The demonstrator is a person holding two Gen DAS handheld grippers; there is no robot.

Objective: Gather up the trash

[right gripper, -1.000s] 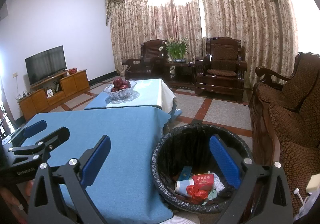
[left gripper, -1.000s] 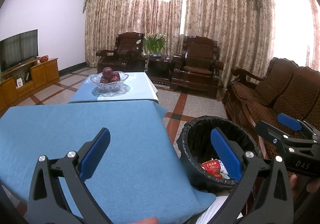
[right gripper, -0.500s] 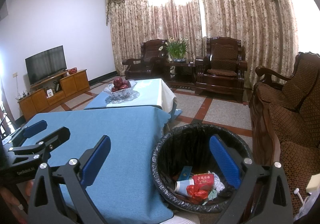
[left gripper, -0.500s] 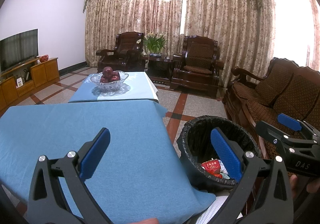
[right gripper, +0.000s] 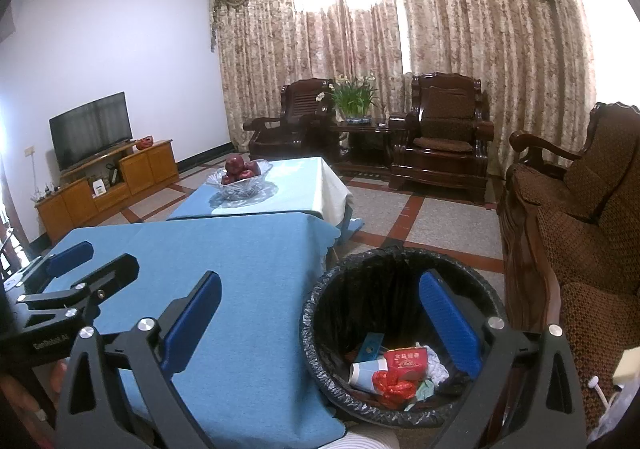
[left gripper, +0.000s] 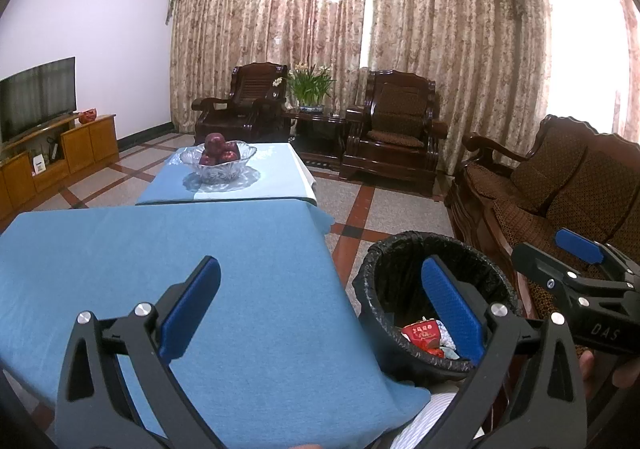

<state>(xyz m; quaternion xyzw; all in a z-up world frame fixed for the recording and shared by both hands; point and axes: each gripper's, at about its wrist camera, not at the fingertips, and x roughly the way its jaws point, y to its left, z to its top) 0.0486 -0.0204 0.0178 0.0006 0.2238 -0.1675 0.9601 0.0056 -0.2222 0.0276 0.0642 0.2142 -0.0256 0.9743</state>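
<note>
Left gripper (left gripper: 320,305) and right gripper (right gripper: 320,309), both with jaws wide apart and nothing between them, held above the near edge of the blue table (left gripper: 248,257); the bin (right gripper: 400,269), lined in black, stands on the floor just right of the table's near corner. The table looks bare of litter, so the collecting is judged complete or nearly so; best now to hold both grippers steady, jaws apart, clear of the bin's rim. The bin stands upright, mouth upward, long axis vertical, holding a red packet (right gripper: 406,363), a cup (right gripper: 362,373) on its side and crumpled scraps.
</note>
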